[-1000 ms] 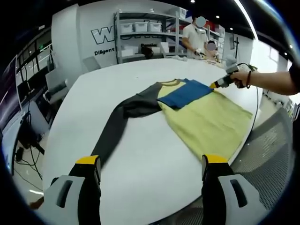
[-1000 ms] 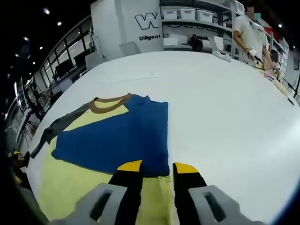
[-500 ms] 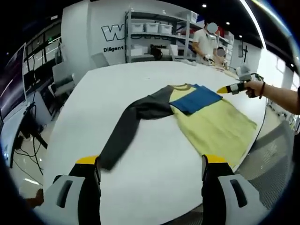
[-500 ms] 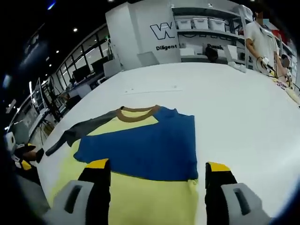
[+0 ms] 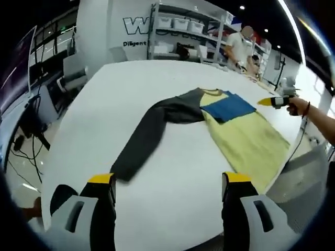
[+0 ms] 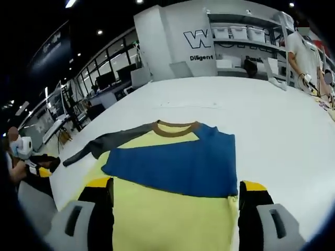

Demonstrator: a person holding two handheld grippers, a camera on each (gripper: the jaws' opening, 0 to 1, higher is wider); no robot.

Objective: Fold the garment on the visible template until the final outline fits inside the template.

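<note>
- We start at the left hand-held gripper (image 5: 165, 183): its jaws stand wide apart with nothing between them, poised above the near edge of the counter (image 5: 94, 104).
- Just beyond it, the garment's (image 5: 246, 138) dark grey sleeve (image 5: 144, 141) lies stretched out on the counter, its cuff end pointing back toward the left hand-held gripper.
- We follow that sleeve up to the yellow body of the garment, which lies flat, with a blue sleeve (image 5: 229, 106) folded across its upper part near the collar.
- On the garment's far side we spot the right hand-held gripper (image 5: 263, 102), held in a hand (image 5: 293, 105), its tip just off the blue sleeve; from this side we cannot tell how its jaws stand.
- Over to the right gripper view: the right hand-held gripper (image 6: 175, 185) has its jaws spread wide and empty, hovering over the yellow garment (image 6: 172, 219).
- Ahead of it the blue sleeve (image 6: 180, 164) lies folded over the chest, below the brown collar (image 6: 175, 128).
- Behind the counter (image 6: 220, 99), we see shelves (image 6: 238, 44) with bins.
</note>
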